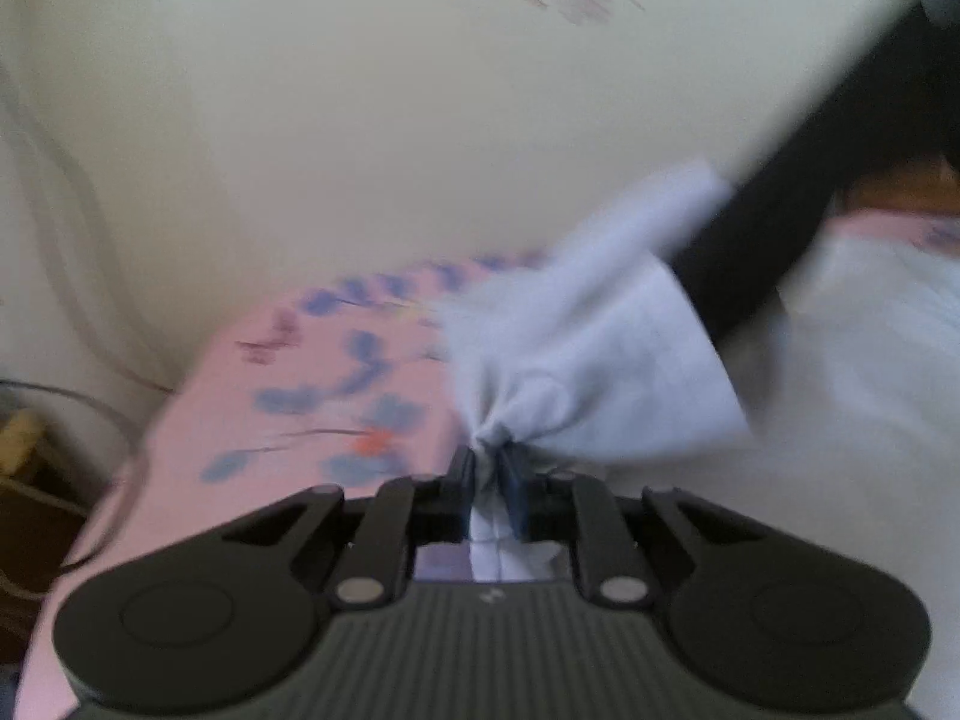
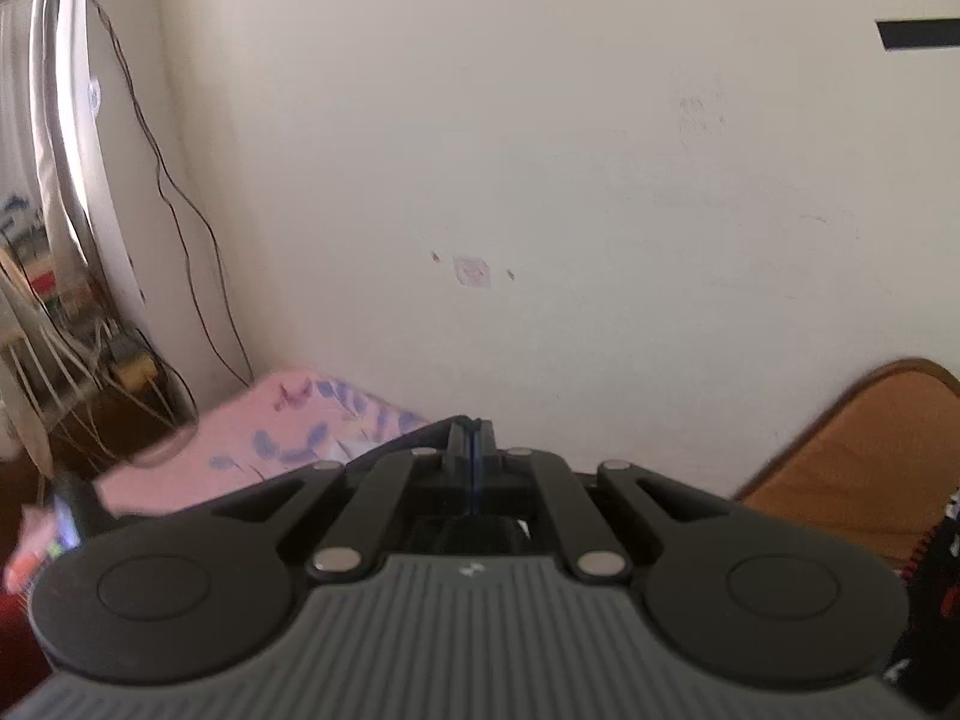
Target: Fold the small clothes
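My left gripper is shut on a bunched fold of a pale white garment, which fans out to the right above the pink flowered bedsheet. A black band of cloth crosses the white garment from the upper right; the view is blurred. More pale cloth lies at the right. In the right wrist view my right gripper is raised toward the wall, jaws together. A dark fabric edge runs from its tips down to the left, and dark cloth shows under the fingers.
A cream wall fills the background. The bed's pink sheet ends at the left, where cables and cluttered shelves stand. A brown wooden headboard rises at the right.
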The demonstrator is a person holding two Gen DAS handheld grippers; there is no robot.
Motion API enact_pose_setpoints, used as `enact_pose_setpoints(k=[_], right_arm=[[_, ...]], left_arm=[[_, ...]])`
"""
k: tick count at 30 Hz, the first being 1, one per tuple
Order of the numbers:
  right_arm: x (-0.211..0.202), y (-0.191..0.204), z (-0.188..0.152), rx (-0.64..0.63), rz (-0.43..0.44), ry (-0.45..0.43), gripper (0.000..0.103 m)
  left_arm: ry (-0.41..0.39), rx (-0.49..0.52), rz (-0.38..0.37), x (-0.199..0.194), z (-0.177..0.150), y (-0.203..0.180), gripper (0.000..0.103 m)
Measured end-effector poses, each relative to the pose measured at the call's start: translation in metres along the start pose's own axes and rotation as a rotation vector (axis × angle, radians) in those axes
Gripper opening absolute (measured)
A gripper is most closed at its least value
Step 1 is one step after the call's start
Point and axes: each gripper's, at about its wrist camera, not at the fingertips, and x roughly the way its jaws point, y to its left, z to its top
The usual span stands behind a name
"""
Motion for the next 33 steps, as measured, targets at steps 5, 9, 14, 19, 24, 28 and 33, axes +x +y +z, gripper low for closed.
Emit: enact_pose_setpoints(k=[5, 9, 14, 19, 24, 28, 33], right_arm=[[0.056, -0.03, -0.052, -0.055, -0.214, 0.24, 0.008], [0.051, -0.059, -0.069, 0.089, -0.237, 0.207, 0.057], [0.035, -0.049, -0.081, 0.154, -0.112, 0.179, 0.078], [0.048, -0.038, -0.098, 0.02, -0.174, 0.259, 0.079], [0.052, -0.05, -0.107, 0.013, -0.172, 0.292, 0.006], [0.042, -0.045, -0.102, -0.024, -0.195, 0.232, 0.002], [-0.002, -0.053, -0.073, -0.015, -0.267, -0.016, 0.002]], left_arm=[[0.061, 0.002, -0.068, -0.014, -0.02, 0.015, 0.051], [0.007, -0.145, -0.177, -0.031, -0.005, 0.049, 0.071], [0.026, -0.261, -0.18, 0.015, 0.046, 0.066, 0.069], [0.167, -0.113, -0.169, 0.093, 0.08, 0.025, 0.051], [0.218, 0.069, -0.081, 0.129, 0.07, -0.015, 0.005], [0.151, -0.008, -0.069, 0.117, 0.069, 0.001, 0.003], [0.083, -0.301, -0.101, 0.103, 0.069, 0.058, 0.003]])
